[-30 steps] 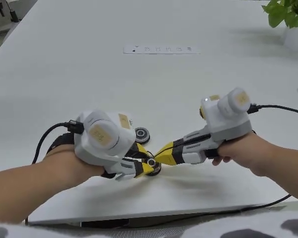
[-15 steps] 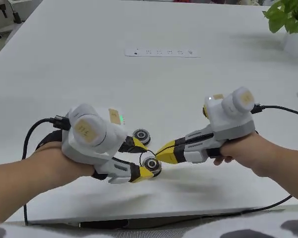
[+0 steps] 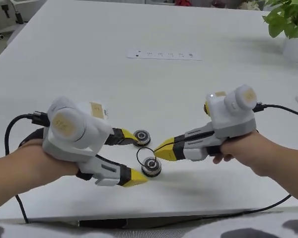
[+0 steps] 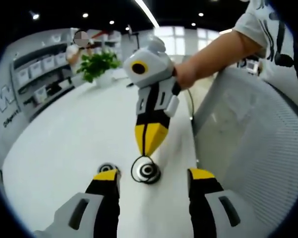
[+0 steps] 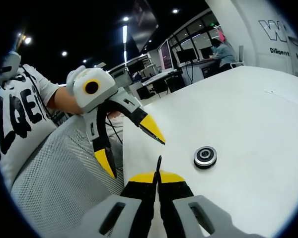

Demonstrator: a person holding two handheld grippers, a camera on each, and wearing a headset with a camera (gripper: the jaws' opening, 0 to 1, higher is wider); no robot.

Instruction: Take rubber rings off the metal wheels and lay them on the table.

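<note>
Compared with half a second ago, the left gripper [image 3: 138, 157] has been drawn back toward the near edge of the desk [image 3: 213, 74] and opened further. Its lower finger, which then lay against the near wheel [image 3: 151, 167], is now seen just beside that wheel with a small gap between them. The right gripper [image 3: 158, 150] is held much as before.

The left gripper's fingers [image 3: 131, 177] are spread wide and nothing is held between them. In the left gripper view the near wheel [image 4: 148, 172] is seen on the desk ahead of the gap between the two yellow tips.

The right gripper's fingers [image 3: 166, 148] are pressed together on the rubber ring [image 3: 137, 155], which is pinched at their very tips. The ring is seen as a thin black loop hanging from those tips down to the near wheel (whether it has come fully free of the wheel cannot be told). In the right gripper view a short black sliver of the ring [image 5: 159, 163] stands up from the closed tips.

The far wheel [image 3: 141, 136] lies flat on the desk just beside the left gripper's upper finger, with its own dark ring still fitted. Farther back a white power strip [image 3: 164, 54] is set into the desk, and a potted plant [image 3: 288, 20] stands at the far right corner.
</note>
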